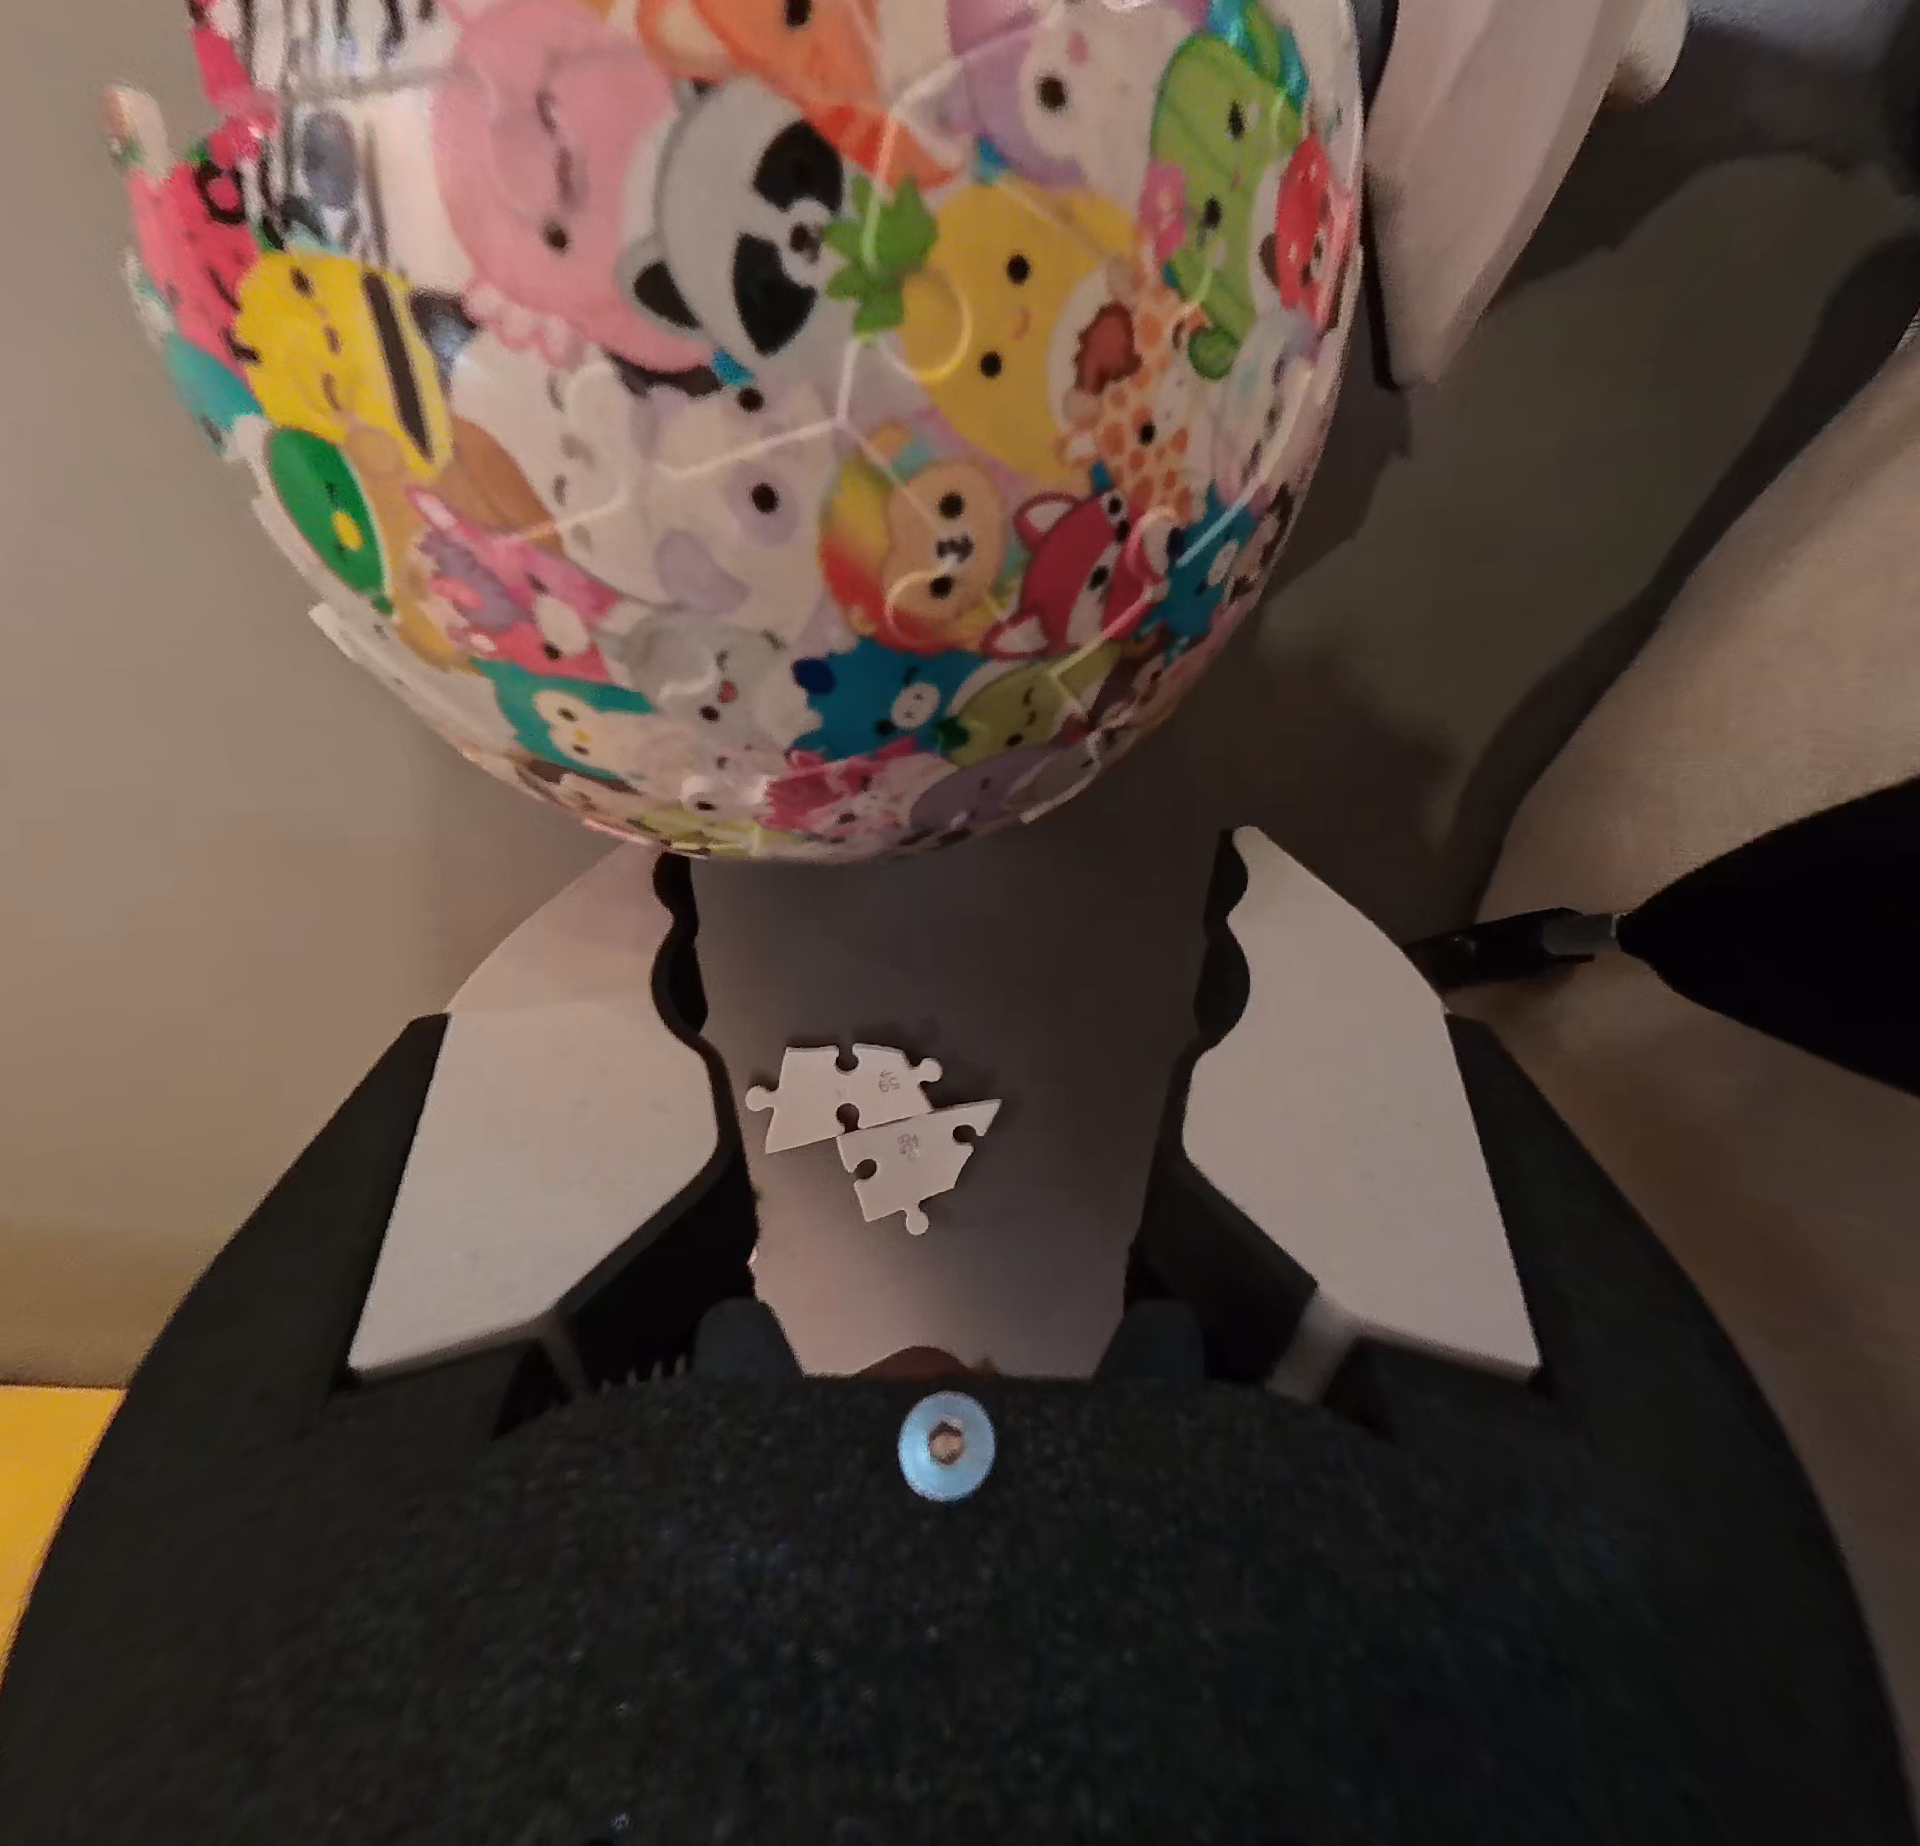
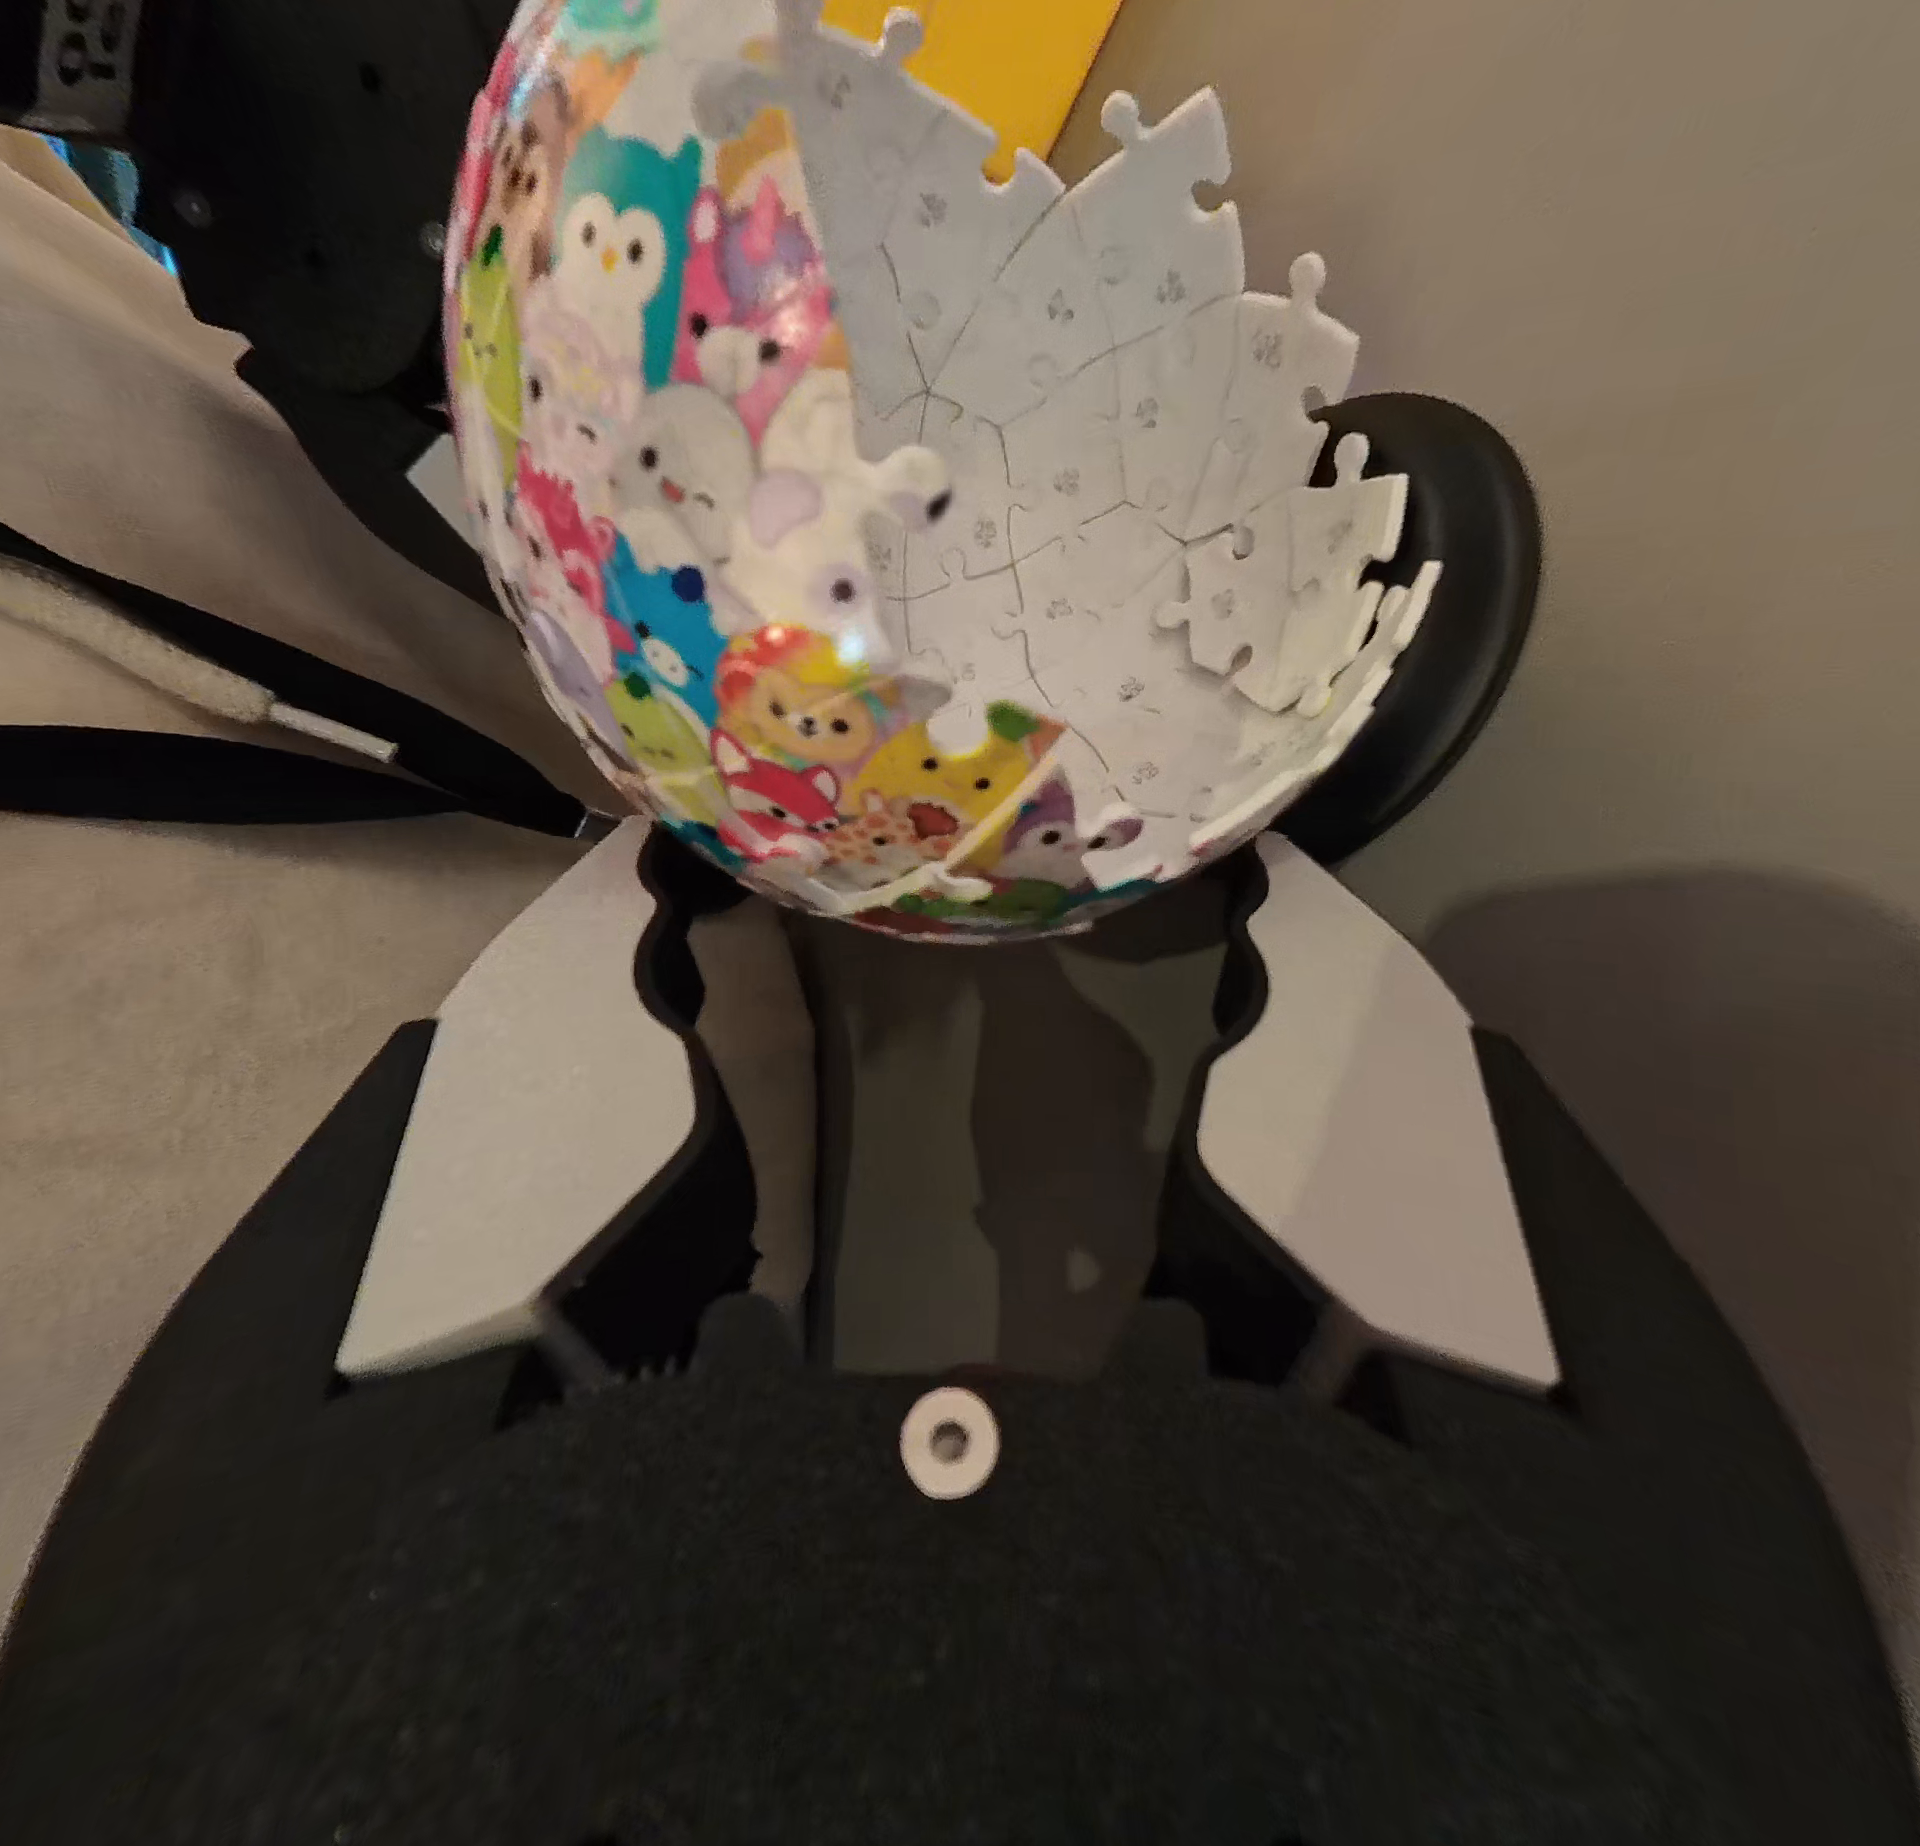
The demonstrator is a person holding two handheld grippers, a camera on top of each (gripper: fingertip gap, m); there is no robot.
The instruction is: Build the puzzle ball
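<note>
The puzzle ball [image 1: 748, 342], covered in colourful cartoon animals, fills the top of the left wrist view. My left gripper [image 1: 956, 851] is open, its fingertips just below the ball. Two joined white puzzle pieces [image 1: 873, 1121] lie face down on the grey surface between its fingers. In the right wrist view the puzzle ball [image 2: 644, 446] is part-built, and a jagged gap shows its white inside [image 2: 1091, 446]. My right gripper [image 2: 951, 851] is open wide, with the ball's lower end at its fingertips. I cannot tell whether they touch it.
A black round object [image 2: 1455, 601] sits behind the ball on the right. A yellow object [image 2: 997, 30] stands behind the ball and also shows at the left edge of the left wrist view [image 1: 52, 1464]. Beige fabric [image 2: 156, 342] and a black cable [image 1: 1507, 939] lie nearby. My hands' fingertips stand some 8 cm from each other.
</note>
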